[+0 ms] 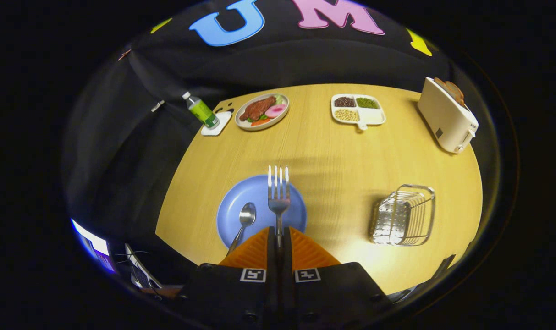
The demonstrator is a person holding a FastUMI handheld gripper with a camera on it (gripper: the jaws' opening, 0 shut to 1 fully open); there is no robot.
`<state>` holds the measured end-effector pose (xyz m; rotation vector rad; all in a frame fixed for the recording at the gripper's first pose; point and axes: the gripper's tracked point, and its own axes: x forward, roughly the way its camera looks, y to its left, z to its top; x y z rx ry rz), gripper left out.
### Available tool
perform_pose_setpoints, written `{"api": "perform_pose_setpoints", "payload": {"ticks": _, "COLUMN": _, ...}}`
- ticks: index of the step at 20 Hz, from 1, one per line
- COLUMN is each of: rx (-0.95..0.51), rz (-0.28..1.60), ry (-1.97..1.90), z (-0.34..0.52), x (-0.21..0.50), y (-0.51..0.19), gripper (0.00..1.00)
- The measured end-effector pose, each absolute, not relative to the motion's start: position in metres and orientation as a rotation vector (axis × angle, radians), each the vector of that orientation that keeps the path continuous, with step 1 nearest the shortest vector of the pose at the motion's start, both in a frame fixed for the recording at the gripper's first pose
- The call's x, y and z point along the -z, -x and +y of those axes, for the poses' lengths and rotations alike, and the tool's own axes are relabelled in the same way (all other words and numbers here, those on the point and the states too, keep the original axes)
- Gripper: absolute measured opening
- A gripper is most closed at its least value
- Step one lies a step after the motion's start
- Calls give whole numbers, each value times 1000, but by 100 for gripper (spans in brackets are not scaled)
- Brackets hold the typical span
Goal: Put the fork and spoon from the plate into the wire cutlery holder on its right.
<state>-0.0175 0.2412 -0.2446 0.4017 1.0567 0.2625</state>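
Observation:
My gripper (278,234) is shut on the handle of a silver fork (278,190). The fork sticks out straight ahead of the fingers, tines pointing away, lifted above the blue plate (229,217). A silver spoon (244,220) lies on the plate just left of the fingers, bowl away from me. The wire cutlery holder (404,215) stands on the wooden table to the right of the plate, apart from it, and nothing shows inside it.
At the table's far side stand a green-labelled bottle (202,111) on a white coaster, a plate of food (262,111) and a divided dish of beans (358,109). A white toaster (447,114) with bread sits at the far right.

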Motion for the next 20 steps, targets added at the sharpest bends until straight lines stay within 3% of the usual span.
{"api": "perform_pose_setpoints", "payload": {"ticks": 4, "rx": -201, "rz": 1071, "ry": -386, "z": 167, "x": 237, "y": 27, "gripper": 7}}
{"api": "perform_pose_setpoints", "payload": {"ticks": 9, "rx": -171, "rz": 1268, "ry": -289, "z": 98, "x": 264, "y": 67, "gripper": 6}}
{"api": "perform_pose_setpoints", "payload": {"ticks": 20, "rx": -210, "rz": 1525, "ry": -234, "z": 96, "x": 315, "y": 61, "gripper": 6}}
